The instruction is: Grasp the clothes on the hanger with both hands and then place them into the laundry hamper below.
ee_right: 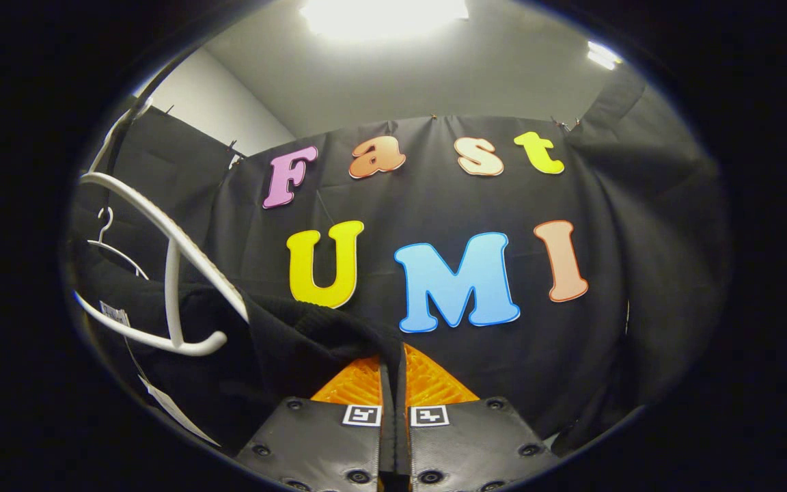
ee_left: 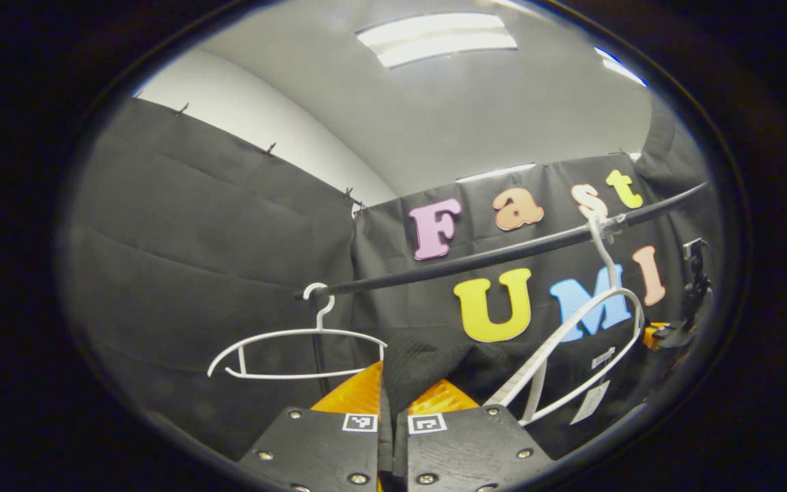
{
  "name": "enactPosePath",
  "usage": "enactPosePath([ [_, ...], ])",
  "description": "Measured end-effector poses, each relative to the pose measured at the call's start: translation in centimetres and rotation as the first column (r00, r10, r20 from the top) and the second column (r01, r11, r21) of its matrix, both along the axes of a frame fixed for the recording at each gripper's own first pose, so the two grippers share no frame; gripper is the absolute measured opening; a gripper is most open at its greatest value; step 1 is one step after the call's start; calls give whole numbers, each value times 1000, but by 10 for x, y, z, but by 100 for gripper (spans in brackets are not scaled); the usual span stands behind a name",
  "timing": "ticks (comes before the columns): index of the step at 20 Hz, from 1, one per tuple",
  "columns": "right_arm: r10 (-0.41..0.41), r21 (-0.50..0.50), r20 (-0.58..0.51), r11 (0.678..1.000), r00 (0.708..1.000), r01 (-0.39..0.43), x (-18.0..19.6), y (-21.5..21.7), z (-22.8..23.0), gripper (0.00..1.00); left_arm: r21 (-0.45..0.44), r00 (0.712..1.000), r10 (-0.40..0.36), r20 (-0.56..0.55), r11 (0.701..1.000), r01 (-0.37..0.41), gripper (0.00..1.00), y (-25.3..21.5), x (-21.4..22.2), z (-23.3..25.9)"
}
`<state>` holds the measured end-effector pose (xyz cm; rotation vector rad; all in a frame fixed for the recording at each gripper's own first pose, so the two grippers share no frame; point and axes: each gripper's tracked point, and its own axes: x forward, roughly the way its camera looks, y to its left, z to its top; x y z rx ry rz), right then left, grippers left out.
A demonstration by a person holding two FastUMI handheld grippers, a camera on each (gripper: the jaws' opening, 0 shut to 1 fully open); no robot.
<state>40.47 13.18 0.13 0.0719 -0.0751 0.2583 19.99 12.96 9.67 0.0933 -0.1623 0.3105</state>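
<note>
Beside both white hangers (ee_left: pixel 298 352) on the rail (ee_left: pixel 503 253), each gripper's jaws clamped on black clothes (ee_right: pixel 284 335).

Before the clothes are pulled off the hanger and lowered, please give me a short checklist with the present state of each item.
1. Left gripper closed on the black garment: ok, fabric sits between its fingers.
2. Right gripper closed on the garment: ok.
3. Garment free of the white hanger: not ok, it is draped over it.
4. Hanger hooked on the rail: ok.
5. Empty second hanger apart from the garment: ok.
6. Laundry hamper position below: cannot tell.
</note>
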Motion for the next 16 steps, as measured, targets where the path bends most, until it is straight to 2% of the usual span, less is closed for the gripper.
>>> enactPosePath([
  [10,7,-37,-63,999,998,-9,-19,-4,-25,1,-6,996,-82,-25,997,82,0,4,4,-13],
  [12,8,-58,-76,998,997,-12,-24,-5,-32,1,10,996,-81,-45,997,82,0,11,-1,-23],
  [16,14,-77,-119,997,993,-23,-35,-2,-50,1,-30,991,-88,-96,996,86,1,20,-12,-54],
])
